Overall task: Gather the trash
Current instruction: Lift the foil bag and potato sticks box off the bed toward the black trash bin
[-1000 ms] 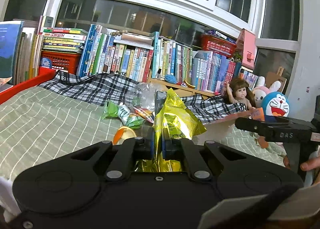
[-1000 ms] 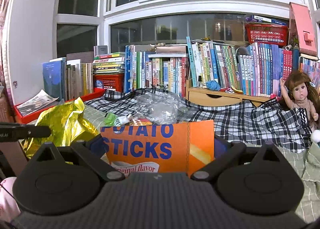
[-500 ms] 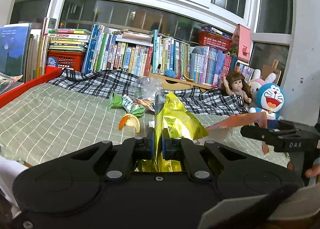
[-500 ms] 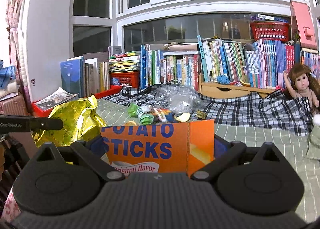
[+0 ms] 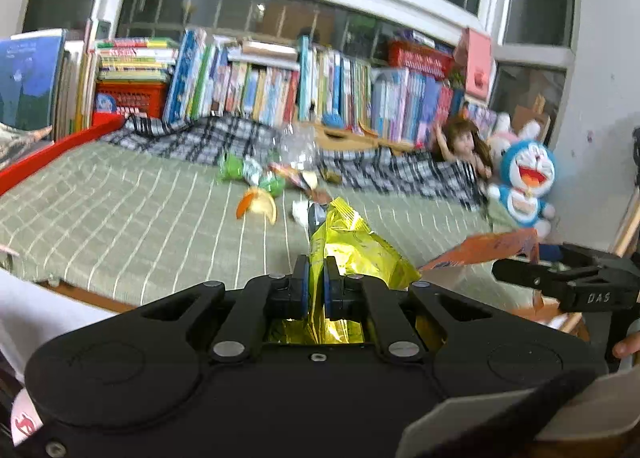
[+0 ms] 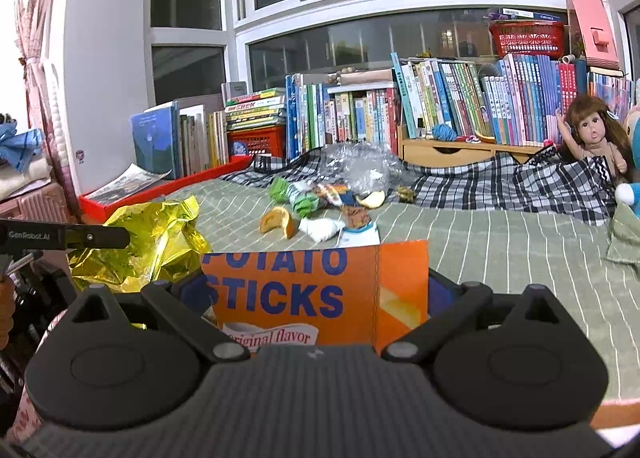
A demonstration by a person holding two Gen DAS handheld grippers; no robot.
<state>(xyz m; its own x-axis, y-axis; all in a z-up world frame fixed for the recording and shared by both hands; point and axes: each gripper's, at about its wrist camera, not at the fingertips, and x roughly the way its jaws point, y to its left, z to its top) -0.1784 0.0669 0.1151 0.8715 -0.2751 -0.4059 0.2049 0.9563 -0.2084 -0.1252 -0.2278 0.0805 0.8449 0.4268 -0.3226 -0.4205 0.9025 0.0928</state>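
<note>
Green striped bedding (image 6: 500, 242) covers the bed, with a checked blanket (image 6: 500, 182) and a long row of books (image 6: 440, 106) behind it, and a doll (image 6: 592, 138) at the far right. Near the middle of the bedding lies the remaining litter: a crumpled clear plastic bag (image 6: 360, 166), green wrappers (image 6: 294, 196), an orange peel (image 6: 278, 221) and a white tissue wad (image 6: 322, 228), all close together and well apart from both tools.

Judging by that, the step in hand is carrying away two pieces already lifted, with the pile not yet cleared. Neither view shows a bin, so the next move calls for finding one, releasing both pieces into it, then reaching for the pile.

Both grippers hang off the near edge of the bed. In the left wrist view the left gripper (image 5: 315, 278) has its jaws almost together, pinching the neck of a crinkled gold foil bag (image 5: 352, 246) that stands up above the pads (image 5: 301, 278). The right gripper (image 6: 316, 294) is set wider, its fingers (image 6: 444, 290) at either edge of an orange potato-sticks box (image 6: 316, 290) flattened between them; the box hides the contact itself, but it looks clamped. Foil is slippery and springy, so the left hold could loosen if shaken.
</note>
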